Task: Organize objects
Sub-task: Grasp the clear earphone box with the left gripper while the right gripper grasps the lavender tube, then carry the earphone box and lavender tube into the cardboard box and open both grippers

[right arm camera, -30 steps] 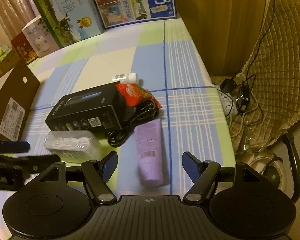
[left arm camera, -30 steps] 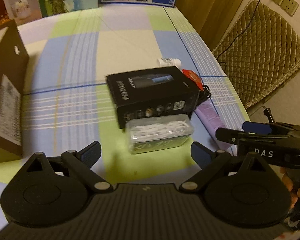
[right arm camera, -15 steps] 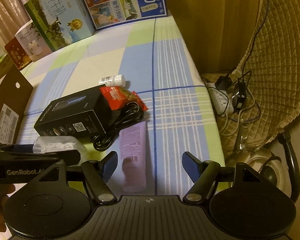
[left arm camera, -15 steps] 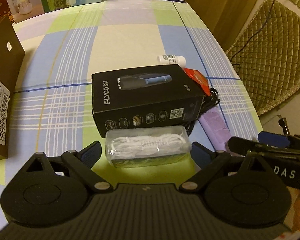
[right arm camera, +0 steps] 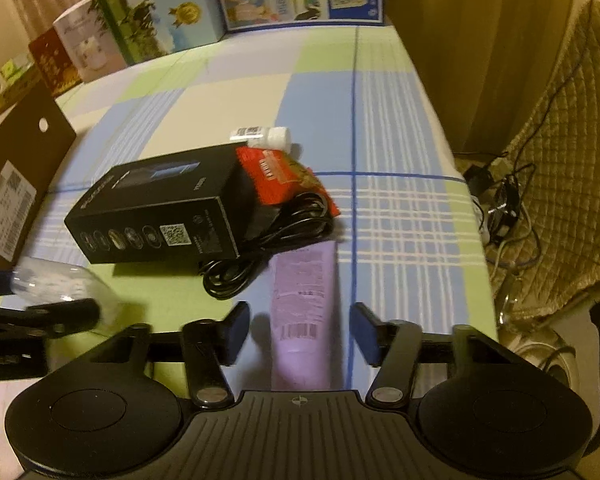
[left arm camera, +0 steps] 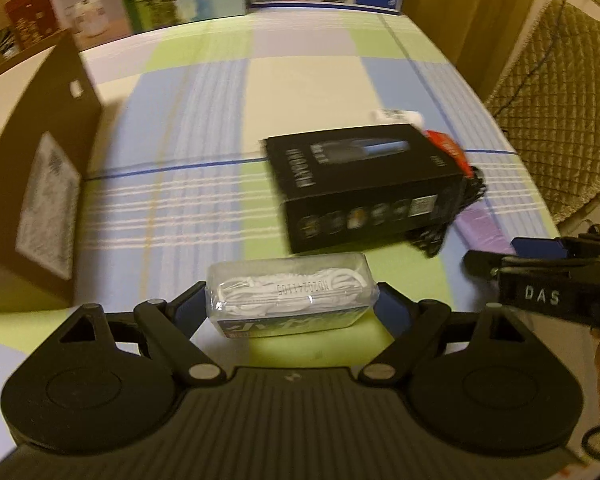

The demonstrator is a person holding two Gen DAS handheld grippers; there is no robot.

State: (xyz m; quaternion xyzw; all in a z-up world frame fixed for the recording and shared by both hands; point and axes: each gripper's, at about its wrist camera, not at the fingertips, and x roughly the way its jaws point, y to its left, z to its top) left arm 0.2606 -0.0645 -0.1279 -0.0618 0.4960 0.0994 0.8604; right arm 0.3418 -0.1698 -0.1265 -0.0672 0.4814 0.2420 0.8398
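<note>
Left gripper [left arm camera: 292,306] clamped on the clear cotton-swab box [left arm camera: 291,294].
Left wrist view: box at lower centre, black carton [left arm camera: 364,184] right of centre. Right wrist view: right gripper [right arm camera: 300,336] apart, straddling the purple tube [right arm camera: 302,312] at lower centre.

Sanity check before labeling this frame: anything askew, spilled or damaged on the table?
No spill or damage visible. The items lie in a loose heap: the black cardboard box sits skewed to the cloth's stripes, a tangled black cable beside it overlaps the red snack packet, and the lilac squeeze tube lies flat.
</note>
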